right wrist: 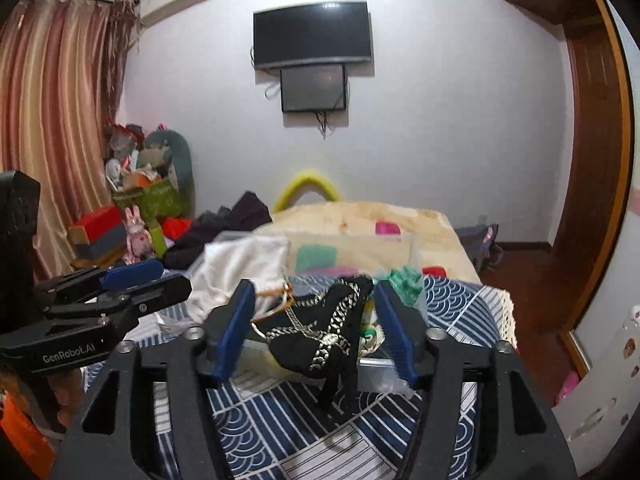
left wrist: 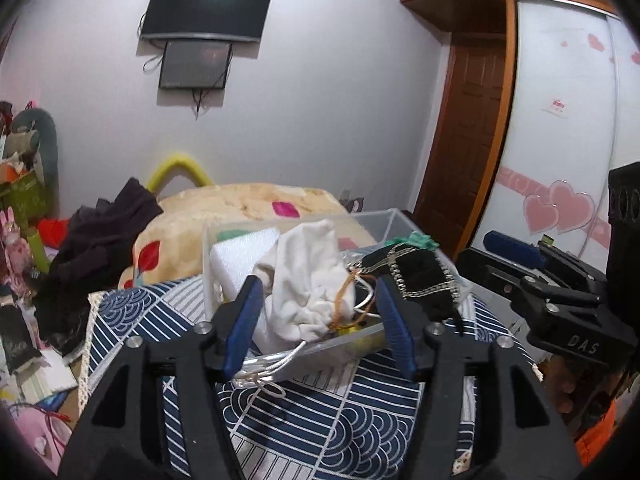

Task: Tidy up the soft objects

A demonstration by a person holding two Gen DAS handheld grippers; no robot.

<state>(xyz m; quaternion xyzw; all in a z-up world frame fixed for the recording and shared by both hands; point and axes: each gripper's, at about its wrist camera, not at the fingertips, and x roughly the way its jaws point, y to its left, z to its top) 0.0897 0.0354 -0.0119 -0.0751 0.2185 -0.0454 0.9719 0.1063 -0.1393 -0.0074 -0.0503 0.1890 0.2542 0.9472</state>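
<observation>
A clear plastic box (left wrist: 384, 218) stands on a blue-and-white patterned cloth (left wrist: 320, 424). In it lie a white cloth bag (left wrist: 308, 272), a white foam block (left wrist: 236, 256), a black pouch with a silver chain (left wrist: 424, 280) and something green (left wrist: 416, 240). My left gripper (left wrist: 320, 286) is open, its blue pads on either side of the white bag without pressing it. My right gripper (right wrist: 314, 292) is open too, with the black pouch (right wrist: 320, 332) lying between its pads, draped over the box's front wall (right wrist: 380, 372). Each gripper shows in the other's view: right gripper (left wrist: 492, 256), left gripper (right wrist: 172, 278).
Behind the box lies a beige blanket (left wrist: 248, 204) with dark clothes (left wrist: 104, 236) heaped at its left. Toys and boxes (right wrist: 136, 196) crowd the left corner by the curtain. A wardrobe (left wrist: 560, 120) and a wooden door (left wrist: 468, 140) stand at the right.
</observation>
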